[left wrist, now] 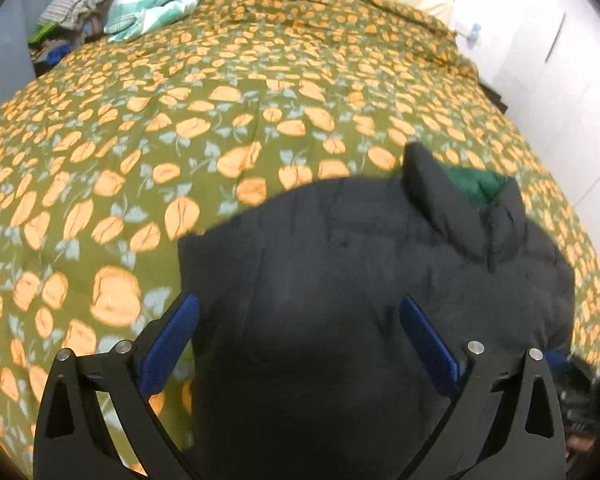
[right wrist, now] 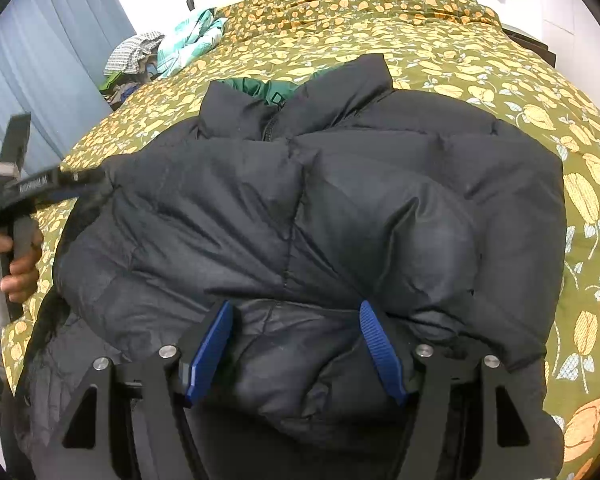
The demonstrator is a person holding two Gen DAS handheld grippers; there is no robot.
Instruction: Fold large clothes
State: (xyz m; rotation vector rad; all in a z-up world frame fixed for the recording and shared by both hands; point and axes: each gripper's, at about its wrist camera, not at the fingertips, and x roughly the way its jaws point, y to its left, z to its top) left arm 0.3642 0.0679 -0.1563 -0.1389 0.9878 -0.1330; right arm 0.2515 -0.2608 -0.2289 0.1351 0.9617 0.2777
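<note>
A black puffer jacket (right wrist: 320, 208) with a green lining at the collar lies on the bed, folded inward, collar away from me. It also shows in the left wrist view (left wrist: 360, 272). My left gripper (left wrist: 300, 308) is open, its blue pads apart above the jacket's left part, holding nothing. In the right wrist view the left gripper (right wrist: 60, 188) shows in a hand at the jacket's left edge. My right gripper (right wrist: 296, 320) is open above the jacket's near hem, the pads apart over the fabric.
The bed carries a green bedspread with orange flowers (left wrist: 220, 112). A mint checked cloth (left wrist: 152, 4) and a pile of clothes (left wrist: 72, 12) lie at the far left corner. Blue curtains (right wrist: 52, 60) hang at left, white wall at right.
</note>
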